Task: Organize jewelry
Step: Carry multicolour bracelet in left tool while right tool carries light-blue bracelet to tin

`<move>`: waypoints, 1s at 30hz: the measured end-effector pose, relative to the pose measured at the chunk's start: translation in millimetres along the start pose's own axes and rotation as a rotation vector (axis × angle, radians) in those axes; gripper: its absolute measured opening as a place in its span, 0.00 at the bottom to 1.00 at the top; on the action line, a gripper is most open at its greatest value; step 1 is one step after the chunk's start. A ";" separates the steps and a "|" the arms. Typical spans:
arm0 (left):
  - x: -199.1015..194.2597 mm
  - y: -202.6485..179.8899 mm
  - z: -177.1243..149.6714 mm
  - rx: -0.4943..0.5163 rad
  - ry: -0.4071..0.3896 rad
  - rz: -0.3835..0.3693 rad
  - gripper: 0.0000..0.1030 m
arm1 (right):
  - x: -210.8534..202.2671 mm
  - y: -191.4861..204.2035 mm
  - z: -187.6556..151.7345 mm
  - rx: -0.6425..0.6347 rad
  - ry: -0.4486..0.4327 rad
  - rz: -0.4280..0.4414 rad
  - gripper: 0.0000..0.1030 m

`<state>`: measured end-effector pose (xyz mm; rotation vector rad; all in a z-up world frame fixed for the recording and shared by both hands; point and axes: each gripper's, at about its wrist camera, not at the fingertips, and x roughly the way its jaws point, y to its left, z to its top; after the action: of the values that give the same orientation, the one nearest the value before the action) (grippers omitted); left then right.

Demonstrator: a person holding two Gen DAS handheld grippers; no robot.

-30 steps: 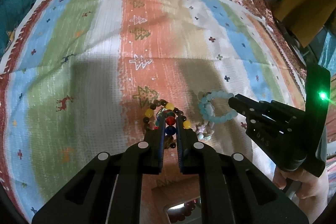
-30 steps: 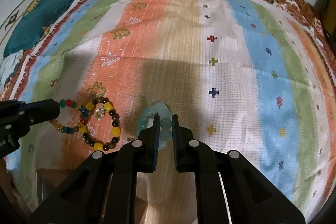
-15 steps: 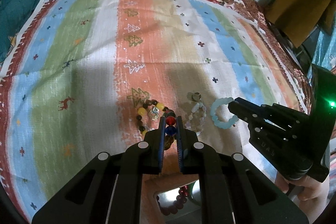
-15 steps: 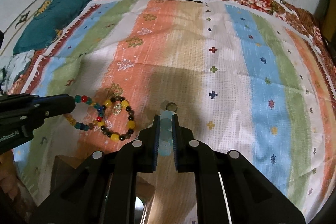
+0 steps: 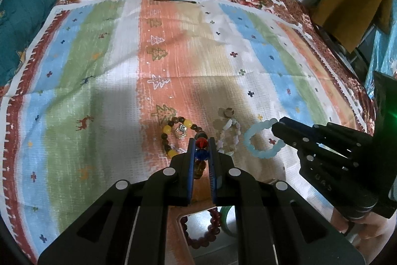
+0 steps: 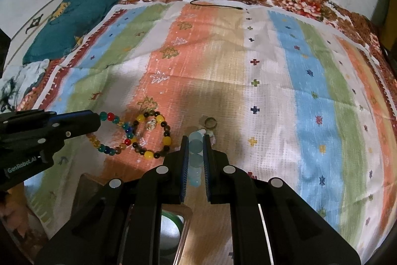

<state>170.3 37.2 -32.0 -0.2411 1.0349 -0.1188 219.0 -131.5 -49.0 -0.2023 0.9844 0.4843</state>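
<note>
Above the striped cloth [image 5: 104, 71], each claw pinches light, floppy beads: left gripper [image 5: 201, 148] a colorful bracelet [image 6: 116, 133], right gripper [image 6: 196, 148] a pale blue bracelet [image 5: 258, 140]. Beads roll, so squeeze across one bead.

Multicolored bracelet [image 6: 113, 133] and pale-blue bracelet [image 5: 263, 138] both lifted off cloth

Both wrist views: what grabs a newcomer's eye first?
Each tool grips a bracelet: the left tool is shut on the multicolour bead bracelet, the right tool on the pale blue bracelet. Between them on the striped cloth lie a brown-and-yellow bead bracelet and a pink one. Nearest the cameras, an open box holds a dark red bracelet.
</note>
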 end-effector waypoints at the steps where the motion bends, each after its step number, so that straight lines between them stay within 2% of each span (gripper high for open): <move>1: -0.8 -1.0 -0.8 0.002 -0.001 0.002 0.09 | -1.2 0.0 -0.2 0.000 -0.002 0.003 0.12; 6: -8.1 -5.7 -2.6 0.018 -0.022 0.032 0.09 | -15.0 -1.1 -1.6 0.005 -0.029 0.022 0.12; 17: -25.9 -14.9 -15.5 0.041 -0.049 0.018 0.09 | -43.0 -4.2 -11.6 0.018 -0.066 0.042 0.12; 30: -55.5 -27.2 -36.8 0.053 -0.100 -0.047 0.09 | -69.4 8.1 -27.6 -0.012 -0.103 0.081 0.12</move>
<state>110.8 17.4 3.3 -0.2212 0.9261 -0.1754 162.7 -155.7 -5.5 -0.1465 0.8914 0.5695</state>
